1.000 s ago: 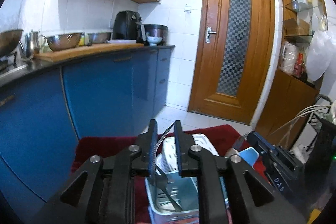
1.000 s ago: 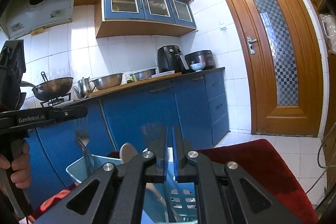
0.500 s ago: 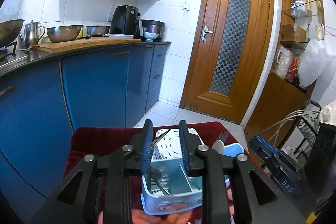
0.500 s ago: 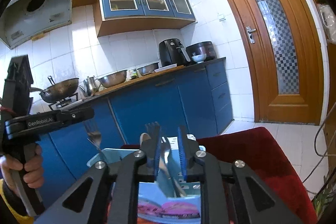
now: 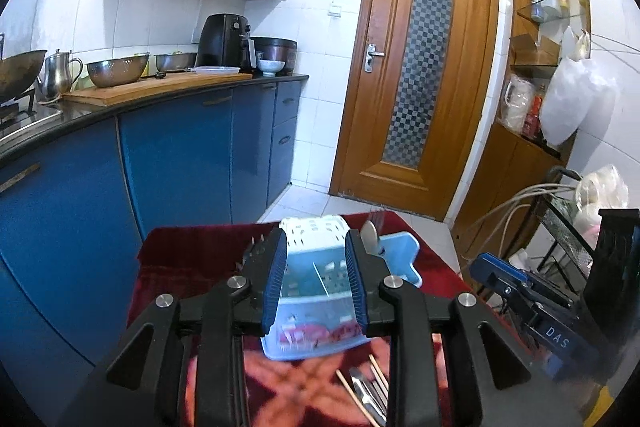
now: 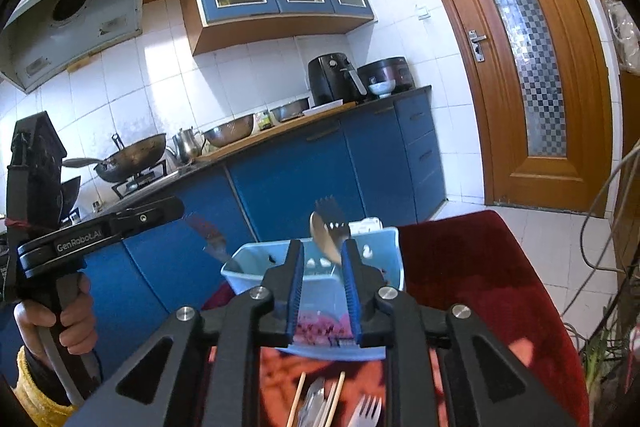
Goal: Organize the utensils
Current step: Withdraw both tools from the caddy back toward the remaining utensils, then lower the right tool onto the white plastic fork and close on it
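The light blue utensil caddy (image 5: 316, 291) stands on the red cloth (image 5: 192, 255) directly ahead of the left claw (image 5: 316, 291), its near wall showing through the gap between the blue-padded jaws, which stand apart with nothing between them. The right claw (image 6: 321, 291) faces the same caddy (image 6: 384, 259) from another side, jaws likewise apart and empty; a spoon (image 6: 326, 241) and a dark fork (image 6: 330, 213) rise upright from the caddy just beyond its fingertips. The left view alone shows the white perforated insert (image 5: 316, 231) at the caddy's far end and loose chopsticks (image 5: 352, 391) and metal cutlery lying on the cloth below the caddy, near the camera. The right view alone shows a pale fork (image 6: 368, 409) among those loose pieces, a second fork (image 6: 212, 237), blurred, beside the caddy's left corner, and the person's left hand (image 6: 60, 319) gripping the other tool's handle. The desk is covered by the red patterned cloth. Around it are blue kitchen cabinets (image 5: 172, 163), a counter with steel bowls (image 5: 118, 71), a wok (image 6: 132, 157) and an air fryer (image 5: 226, 39), white tiled walls and a wooden door (image 5: 416, 83) with checkered glass.
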Motion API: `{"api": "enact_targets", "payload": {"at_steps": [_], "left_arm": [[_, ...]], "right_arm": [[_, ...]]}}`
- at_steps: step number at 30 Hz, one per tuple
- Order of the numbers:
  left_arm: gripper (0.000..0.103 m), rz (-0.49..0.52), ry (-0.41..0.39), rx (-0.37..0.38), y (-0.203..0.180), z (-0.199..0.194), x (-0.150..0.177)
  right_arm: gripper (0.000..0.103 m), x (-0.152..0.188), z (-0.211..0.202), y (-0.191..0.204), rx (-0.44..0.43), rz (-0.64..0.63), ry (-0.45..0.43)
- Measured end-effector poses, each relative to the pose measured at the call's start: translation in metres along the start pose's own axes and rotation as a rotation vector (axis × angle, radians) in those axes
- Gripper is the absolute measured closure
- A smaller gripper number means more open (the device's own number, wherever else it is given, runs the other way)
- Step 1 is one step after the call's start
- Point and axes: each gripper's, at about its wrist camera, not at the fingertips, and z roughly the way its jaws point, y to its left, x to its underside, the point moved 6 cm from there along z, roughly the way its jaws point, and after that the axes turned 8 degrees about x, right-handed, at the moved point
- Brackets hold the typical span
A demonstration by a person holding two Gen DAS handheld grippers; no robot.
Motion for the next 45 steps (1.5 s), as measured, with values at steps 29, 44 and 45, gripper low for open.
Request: {"api": "enact_targets", "payload": {"at_steps": [29,44,45], "left_arm": [[0.073,-0.231,0.259,-0.06,0.011,-0.022,0.156],[0.073,-0.277,0.352,-0.076,0.019,0.008,0.198],[0.073,-0.277,0.352,-0.078,0.02,0.008,0.199]], "right_arm": [[0.066,0.128,-0.018,-0.022,0.18,0.034,0.345],[0.063,0.163,0.006,-0.029,0.199,0.059,0.452],[0.063,0.164,0.007,-0.029,0.201,0.059,0.455]]}}
